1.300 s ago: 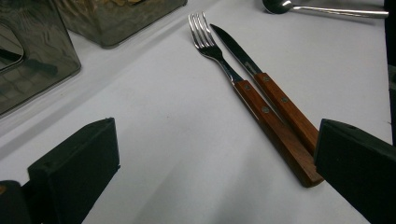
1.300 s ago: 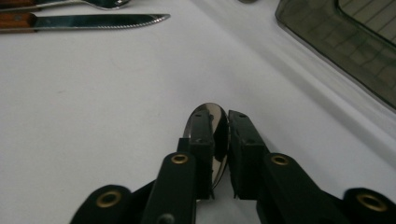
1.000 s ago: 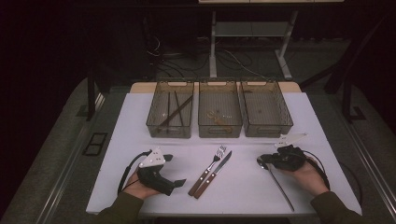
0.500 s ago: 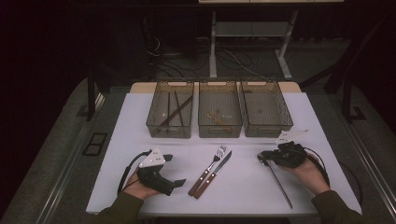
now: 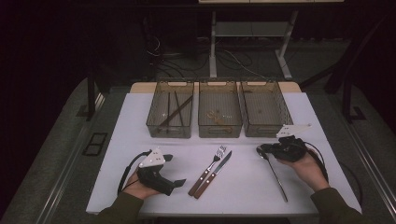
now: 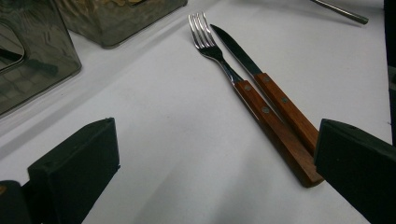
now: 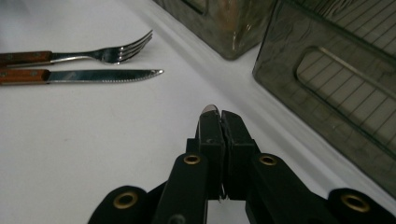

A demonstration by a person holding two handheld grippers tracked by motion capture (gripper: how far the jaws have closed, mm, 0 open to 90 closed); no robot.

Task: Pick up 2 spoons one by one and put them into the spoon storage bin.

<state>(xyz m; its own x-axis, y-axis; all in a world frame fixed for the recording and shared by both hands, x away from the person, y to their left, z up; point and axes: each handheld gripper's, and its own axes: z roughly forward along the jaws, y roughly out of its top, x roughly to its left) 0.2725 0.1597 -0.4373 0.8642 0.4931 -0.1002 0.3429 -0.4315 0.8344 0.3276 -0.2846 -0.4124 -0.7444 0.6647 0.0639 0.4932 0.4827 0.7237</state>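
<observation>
the white surface (image 5: 140, 121) takes up the middle of the high view, with three clear bins in a row along its far edge. the left bin (image 5: 170, 133) holds dark chopsticks lying lengthwise, the middle bin (image 5: 219, 131) has some small pale bits on its floor, and the right bin (image 5: 266, 130) looks nearly bare.

nearer the person, the left gripper (image 5: 170, 170) rests on the surface in the left hand (image 5: 137, 186), near the front edge. its jaws stand wide apart with nothing between them; in the left gripper view the bare surface lies in the gap and the wooden handle ends lie just by one jaw.

the right gripper (image 5: 262, 150) is held in the right hand (image 5: 306, 168) towards the right side, in front of the right bin. its jaws are pressed together on the spoon (image 5: 273, 175), at the bowl end; in the right gripper view a sliver of bright metal (image 7: 208, 108) pokes out past the jaw tips. the spoon's long handle runs back towards the front edge and lies along the surface.

between the two grippers lie a fork (image 5: 209, 169) and a knife (image 5: 215, 171), side by side and touching along their wooden handles, tips pointing towards the bins.
</observation>
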